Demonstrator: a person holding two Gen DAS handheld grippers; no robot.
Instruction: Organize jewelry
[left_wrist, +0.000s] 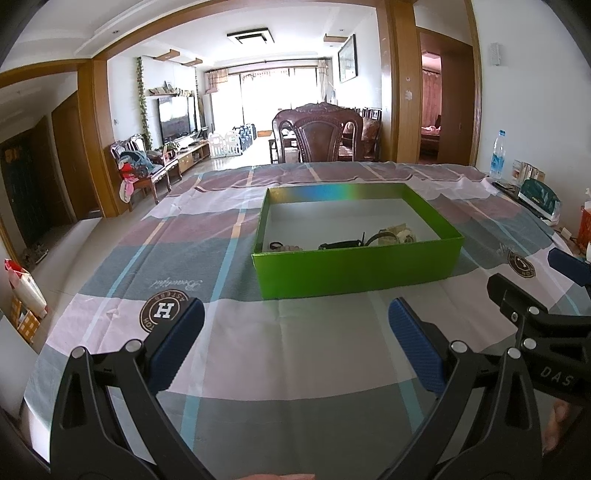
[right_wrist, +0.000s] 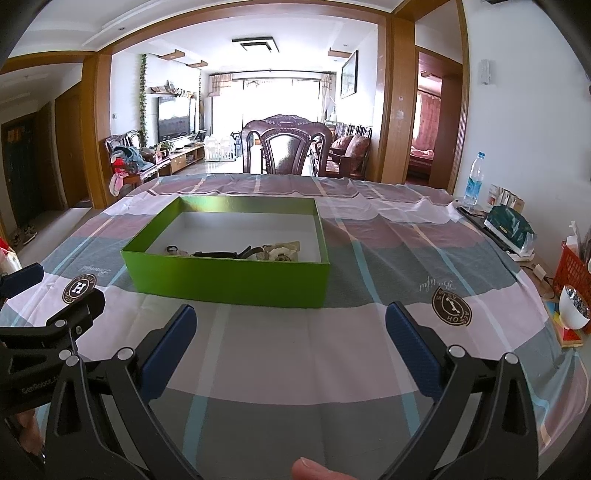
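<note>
A green open box (left_wrist: 354, 271) (right_wrist: 229, 280) sits on the checked tablecloth ahead of both grippers. Inside it lie several jewelry pieces: a black watch (left_wrist: 341, 243) (right_wrist: 218, 254), a small dark ring-like piece (left_wrist: 275, 244) (right_wrist: 171, 249), and pale beaded items (left_wrist: 400, 232) (right_wrist: 279, 253). My left gripper (left_wrist: 295, 343) is open and empty, low over the cloth just short of the box. My right gripper (right_wrist: 291, 343) is open and empty, beside it to the right. Each gripper shows at the edge of the other's view.
A carved wooden chair (left_wrist: 317, 134) (right_wrist: 288, 147) stands at the table's far side. At the right edge are a water bottle (right_wrist: 474, 181), a green packet (right_wrist: 511, 229), a red basket (right_wrist: 574, 271) and a white bowl (right_wrist: 572, 306). The table's left edge drops to the floor.
</note>
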